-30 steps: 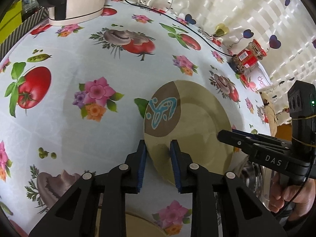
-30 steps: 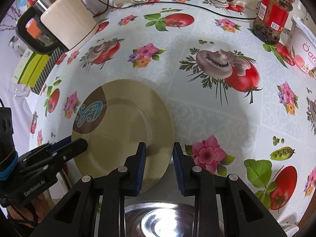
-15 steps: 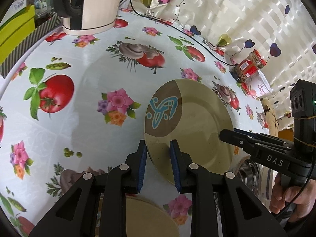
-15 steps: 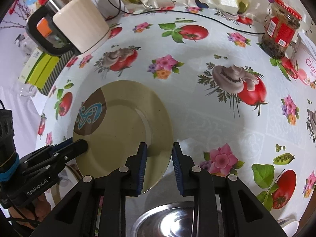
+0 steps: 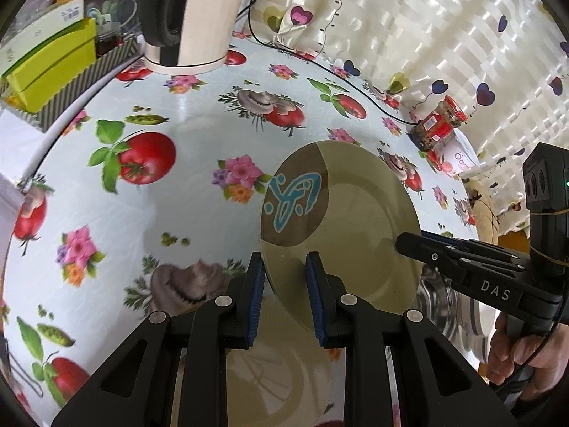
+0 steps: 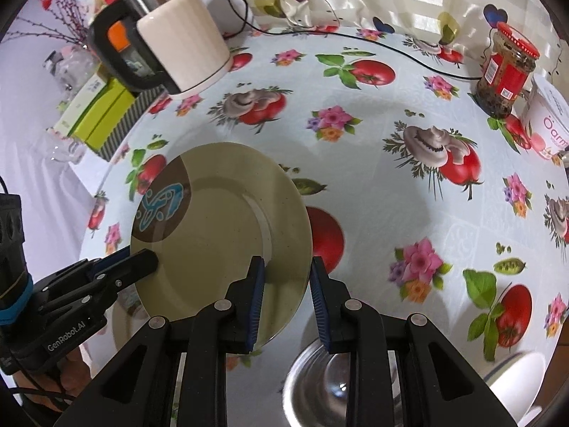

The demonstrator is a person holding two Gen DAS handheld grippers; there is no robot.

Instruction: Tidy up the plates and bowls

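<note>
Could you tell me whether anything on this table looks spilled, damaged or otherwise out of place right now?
Nothing stands out. The olive plate is held by its rim in both hand-held grippers, left and right, above the tablecloth; it looks whole, and no spill shows.

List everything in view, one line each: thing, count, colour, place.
Plate: one, beige with a brown patch and blue motif, held by its rim between both grippers, above the table.
Second plate: one, beige, on the table under the left gripper.
Steel bowl: one, silver, under the right gripper.
Kettle: one, cream with black handle, far left.
Jar: one, red lid and label, far right.
White tub: one, beside the jar.
Green boxes: stacked, left edge.
Tablecloth: one, white with tomatoes, mushrooms, flowers.
Left gripper: black, blue pads.
Right gripper: same.
</note>
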